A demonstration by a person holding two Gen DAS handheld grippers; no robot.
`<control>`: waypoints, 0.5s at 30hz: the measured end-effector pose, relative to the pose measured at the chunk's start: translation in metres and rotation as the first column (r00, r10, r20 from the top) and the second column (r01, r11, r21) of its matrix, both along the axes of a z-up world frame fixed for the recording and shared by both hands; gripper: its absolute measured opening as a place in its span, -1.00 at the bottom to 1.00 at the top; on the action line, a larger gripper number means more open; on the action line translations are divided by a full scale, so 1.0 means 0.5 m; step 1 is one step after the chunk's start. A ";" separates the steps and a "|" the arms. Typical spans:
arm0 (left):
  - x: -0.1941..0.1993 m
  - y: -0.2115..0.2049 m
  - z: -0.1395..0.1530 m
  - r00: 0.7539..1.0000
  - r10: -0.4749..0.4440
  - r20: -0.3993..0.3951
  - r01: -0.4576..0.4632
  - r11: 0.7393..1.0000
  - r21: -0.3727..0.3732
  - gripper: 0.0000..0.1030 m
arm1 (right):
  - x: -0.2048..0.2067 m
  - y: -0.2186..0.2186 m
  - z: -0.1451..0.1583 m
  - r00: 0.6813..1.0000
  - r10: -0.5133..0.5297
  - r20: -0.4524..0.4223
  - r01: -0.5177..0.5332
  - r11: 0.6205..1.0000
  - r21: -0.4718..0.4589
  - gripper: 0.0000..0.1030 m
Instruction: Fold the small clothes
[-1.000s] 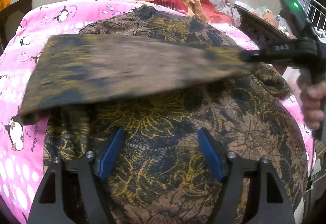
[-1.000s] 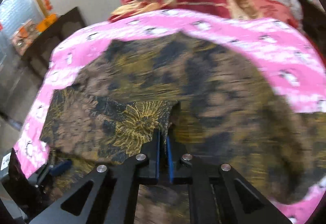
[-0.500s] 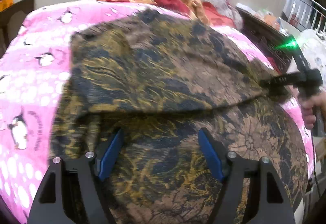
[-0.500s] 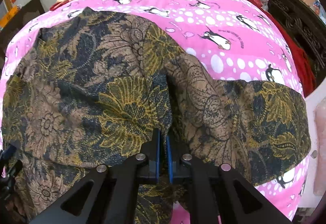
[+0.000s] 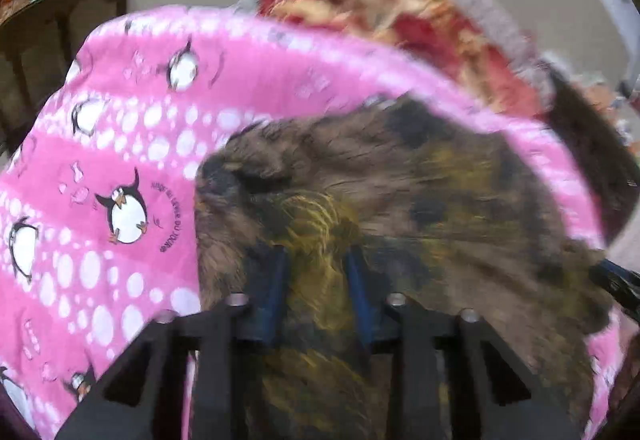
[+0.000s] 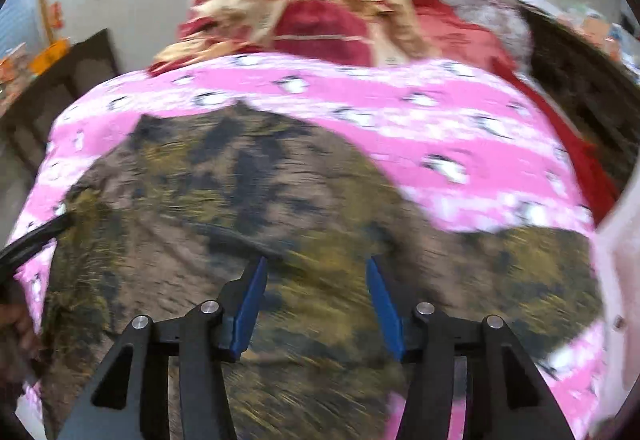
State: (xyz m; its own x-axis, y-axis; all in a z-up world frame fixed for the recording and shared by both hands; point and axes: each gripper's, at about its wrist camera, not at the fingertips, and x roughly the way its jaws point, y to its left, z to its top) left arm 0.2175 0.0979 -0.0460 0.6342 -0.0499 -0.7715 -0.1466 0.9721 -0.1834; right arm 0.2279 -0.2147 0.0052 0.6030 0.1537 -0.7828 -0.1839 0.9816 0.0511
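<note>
A brown, black and yellow floral garment [image 5: 440, 200] lies folded over on the pink penguin bedsheet [image 5: 120, 160]. My left gripper [image 5: 318, 294] hangs over the garment's left part, near its edge. Its jaws are closing, with the patterned cloth showing in the narrow gap between the blue pads. In the right wrist view the garment [image 6: 240, 192] spreads below my right gripper [image 6: 316, 300], whose jaws are opening and hold nothing. The left gripper's black tip [image 6: 36, 236] shows at that view's left edge. The picture is blurred by motion.
A heap of red and cream bedding [image 6: 320, 20] lies at the far end of the bed. Dark wooden furniture [image 5: 60, 28] stands at the left and a dark wooden frame [image 6: 580, 72] at the right. A hand [image 6: 16, 320] shows at the lower left.
The right gripper carried the fold across, then let go of the cloth and opened. The left gripper swung left toward the garment's edge and its jaws narrowed.
</note>
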 end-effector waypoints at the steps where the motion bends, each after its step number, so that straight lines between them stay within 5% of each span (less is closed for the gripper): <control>1: 0.012 0.008 -0.025 0.999 0.034 -0.030 -0.033 0.999 0.021 -0.44 | 0.014 0.012 -0.024 1.000 0.017 -0.008 -0.017 1.000 -0.014 0.09; 4: -0.002 0.006 -0.040 0.999 0.034 0.029 -0.035 0.998 0.045 -0.43 | 0.051 0.015 -0.114 0.994 0.003 -0.106 -0.008 0.999 -0.046 0.12; 5: -0.006 -0.004 -0.041 0.999 0.017 0.038 -0.020 0.997 0.079 -0.42 | 0.046 0.006 -0.128 0.997 -0.003 -0.075 0.002 1.000 -0.005 0.15; 9: -0.005 -0.016 -0.030 1.000 -0.021 0.020 0.019 0.994 0.112 -0.25 | 0.032 0.009 -0.126 0.999 0.011 -0.038 -0.010 1.000 0.022 0.35; 11: -0.026 -0.011 -0.005 0.999 -0.014 0.030 0.012 0.998 0.069 -0.24 | 0.030 0.028 -0.105 0.997 0.010 -0.081 -0.014 0.999 -0.052 0.36; 13: -0.080 -0.009 0.020 0.997 -0.003 0.077 0.002 1.000 0.020 -0.08 | 0.004 0.040 -0.073 0.999 0.002 -0.050 -0.003 1.000 -0.028 0.37; 15: -0.116 -0.027 0.026 0.996 -0.011 0.094 0.009 1.000 0.018 0.13 | -0.038 0.061 -0.056 1.000 0.022 -0.020 -0.021 1.000 0.013 0.68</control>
